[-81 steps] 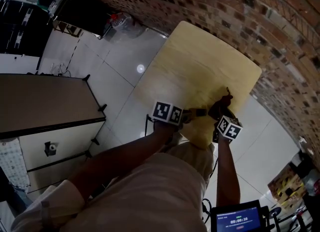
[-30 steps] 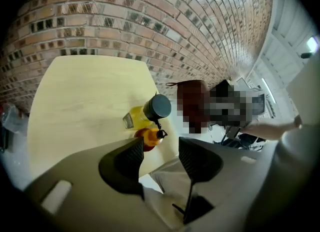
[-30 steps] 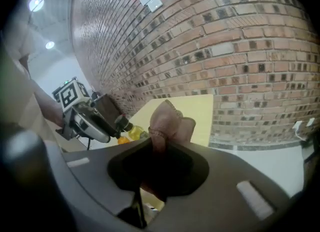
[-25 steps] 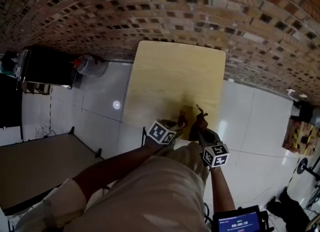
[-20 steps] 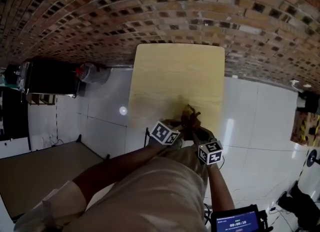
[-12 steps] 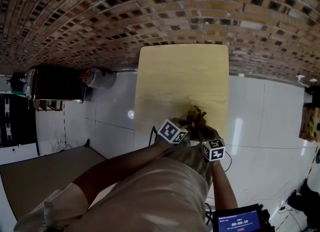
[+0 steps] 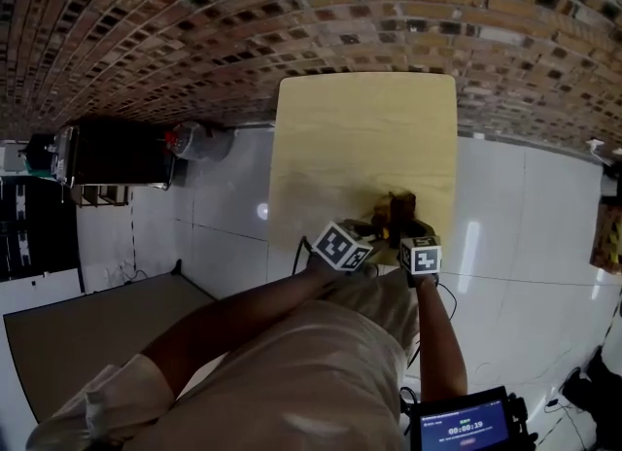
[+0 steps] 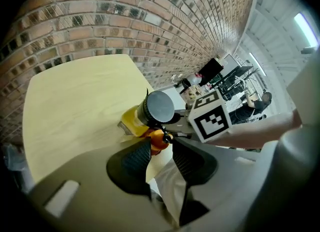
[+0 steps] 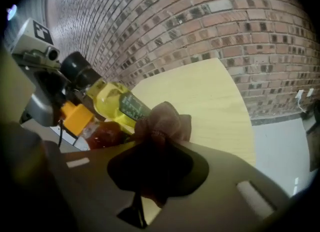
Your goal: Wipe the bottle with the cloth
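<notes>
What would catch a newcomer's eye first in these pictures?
The brown cloth bunched in the right claw stands out, hiding one end of a yellow bottle. Both sit at the near edge of a pale wooden table, which butts against a red-brick wall.
</notes>
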Action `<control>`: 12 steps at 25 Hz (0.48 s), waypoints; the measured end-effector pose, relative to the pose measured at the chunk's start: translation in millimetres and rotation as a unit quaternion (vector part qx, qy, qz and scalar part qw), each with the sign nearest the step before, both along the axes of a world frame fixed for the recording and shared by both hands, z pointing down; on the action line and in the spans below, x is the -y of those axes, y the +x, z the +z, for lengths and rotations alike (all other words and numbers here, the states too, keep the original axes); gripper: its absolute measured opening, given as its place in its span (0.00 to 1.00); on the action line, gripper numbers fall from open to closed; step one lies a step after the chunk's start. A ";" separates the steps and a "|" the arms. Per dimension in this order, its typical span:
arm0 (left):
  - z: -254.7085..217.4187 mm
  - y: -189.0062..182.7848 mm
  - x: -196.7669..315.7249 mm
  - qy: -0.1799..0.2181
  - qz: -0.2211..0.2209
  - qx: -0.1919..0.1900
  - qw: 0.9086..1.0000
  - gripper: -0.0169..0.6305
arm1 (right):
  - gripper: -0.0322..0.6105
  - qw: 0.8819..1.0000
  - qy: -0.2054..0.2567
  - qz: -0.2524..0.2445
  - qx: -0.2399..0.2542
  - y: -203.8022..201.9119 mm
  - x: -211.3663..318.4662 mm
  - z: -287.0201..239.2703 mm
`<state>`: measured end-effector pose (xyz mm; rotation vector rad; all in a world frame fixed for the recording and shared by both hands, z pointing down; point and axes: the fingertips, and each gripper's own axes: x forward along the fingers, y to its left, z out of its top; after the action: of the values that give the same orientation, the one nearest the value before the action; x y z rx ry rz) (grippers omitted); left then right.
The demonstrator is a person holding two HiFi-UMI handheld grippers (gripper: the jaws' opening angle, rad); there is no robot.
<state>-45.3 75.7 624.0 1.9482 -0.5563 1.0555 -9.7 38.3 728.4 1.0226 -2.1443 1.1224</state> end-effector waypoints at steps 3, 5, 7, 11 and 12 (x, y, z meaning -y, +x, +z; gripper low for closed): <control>-0.9 -0.3 2.4 -0.004 -0.009 -0.011 1.000 0.26 | 0.15 0.999 -0.002 -0.017 -0.027 -4.8 8.9 15.2; -1.3 -0.4 1.3 -0.008 -0.013 -0.016 1.000 0.26 | 0.15 0.999 -0.007 -0.022 -0.036 -3.2 7.7 22.5; -1.0 -0.5 -0.1 -0.011 -0.015 -0.019 1.000 0.26 | 0.15 1.000 -0.011 -0.001 -0.027 5.2 4.7 21.9; -0.4 -0.6 3.1 -0.018 -0.029 -0.033 0.999 0.27 | 0.15 0.997 0.012 0.077 0.001 41.8 -5.0 -4.5; -0.2 -1.0 3.7 -0.019 -0.030 -0.036 0.999 0.27 | 0.15 0.996 0.021 0.088 0.012 47.8 -11.6 -15.4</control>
<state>-46.3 72.0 623.9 1.9169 -0.5478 0.9475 38.1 49.9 713.0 1.2448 -2.1371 1.1790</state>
